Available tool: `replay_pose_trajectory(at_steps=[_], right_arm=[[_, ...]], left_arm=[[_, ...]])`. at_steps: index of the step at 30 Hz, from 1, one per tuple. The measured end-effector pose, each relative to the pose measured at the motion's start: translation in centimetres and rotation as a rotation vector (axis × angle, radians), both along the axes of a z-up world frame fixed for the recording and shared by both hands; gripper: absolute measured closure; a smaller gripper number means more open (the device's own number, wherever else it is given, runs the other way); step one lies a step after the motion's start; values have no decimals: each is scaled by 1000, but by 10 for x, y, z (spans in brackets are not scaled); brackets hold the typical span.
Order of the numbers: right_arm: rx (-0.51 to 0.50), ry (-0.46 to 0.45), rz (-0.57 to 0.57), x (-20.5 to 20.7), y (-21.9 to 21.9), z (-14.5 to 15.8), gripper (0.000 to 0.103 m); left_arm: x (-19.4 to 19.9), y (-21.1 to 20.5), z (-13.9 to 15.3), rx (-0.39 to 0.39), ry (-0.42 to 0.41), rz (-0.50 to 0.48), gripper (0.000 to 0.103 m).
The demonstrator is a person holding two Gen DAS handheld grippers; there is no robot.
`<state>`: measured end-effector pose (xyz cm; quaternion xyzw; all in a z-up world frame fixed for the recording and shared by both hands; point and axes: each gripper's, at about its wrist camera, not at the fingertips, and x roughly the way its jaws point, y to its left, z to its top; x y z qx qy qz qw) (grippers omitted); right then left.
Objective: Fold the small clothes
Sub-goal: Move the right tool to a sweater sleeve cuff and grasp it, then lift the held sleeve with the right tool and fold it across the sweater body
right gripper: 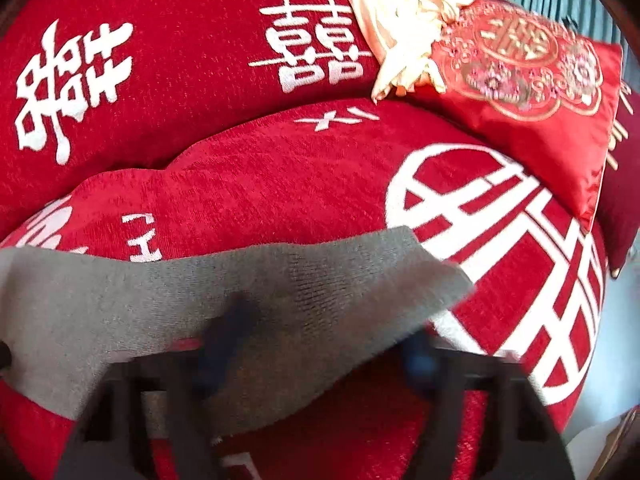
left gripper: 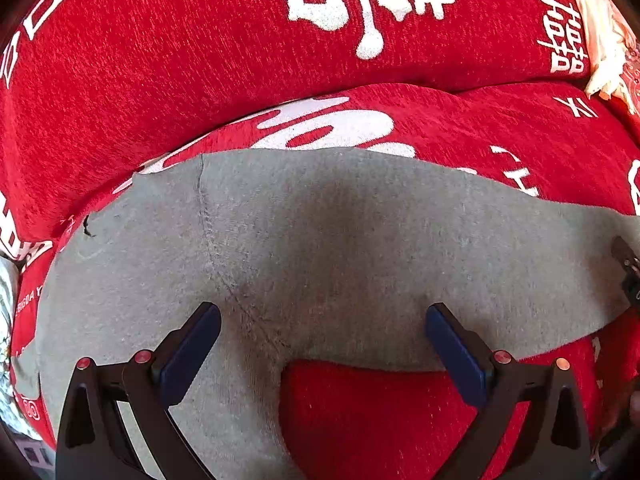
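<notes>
**Grey garment spread on a red sofa, both grippers over it**

A grey garment [left gripper: 320,248] lies flat on the seat of a red sofa cover [left gripper: 200,60] printed with large white characters. In the left wrist view it fills the middle of the frame, running from 9 o'clock across to 3 o'clock, with a curved seam down its left part and a notch of red showing at its near edge around 6 o'clock.

The left gripper [left gripper: 322,330] sits low over the near edge of the cloth. Its two blue-padded fingers [left gripper: 192,348] stand wide apart, with bare grey fabric between them and nothing pinched.

In the right wrist view the garment [right gripper: 304,280] reaches a squared corner toward 2 o'clock. The right gripper [right gripper: 320,344] is blurred; its fingers look spread, one on top of the cloth near 7 o'clock and the other at the cloth's edge near 5 o'clock. Whether it is pinching the fabric I cannot tell.

Farther back, at 1 o'clock, a red embroidered cushion [right gripper: 532,76] leans on the sofa with a crumpled cream cloth [right gripper: 396,20] lying beside and partly over it.
</notes>
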<state>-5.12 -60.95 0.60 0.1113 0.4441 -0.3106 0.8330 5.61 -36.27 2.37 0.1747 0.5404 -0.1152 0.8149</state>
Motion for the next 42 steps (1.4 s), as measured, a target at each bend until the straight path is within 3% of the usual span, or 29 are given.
replay_pose_trajectory(at_steps=[1, 3, 14, 22, 30, 38, 42], right_arm=[[11, -6, 5, -1, -2, 1, 86], [70, -32, 13, -5, -7, 3, 92], [5, -146, -25, -31, 9, 43, 95], [-104, -95, -73, -28, 12, 52, 95], [-7, -49, -159, -32, 0, 27, 96], [20, -165, -125, -30, 21, 68, 96], [41, -220, -48, -14, 46, 95, 96]], left_arm=[[1, 1, -1, -1, 2, 4, 0], [1, 5, -2, -6, 8, 13, 0], [-4, 46, 3, -1, 2, 64, 0], [1, 93, 10, -10, 24, 139, 0], [-3, 128, 11, -23, 37, 176, 0], [-7, 162, 16, -78, 55, 209, 0], [-10, 181, 22, -96, 47, 219, 0]])
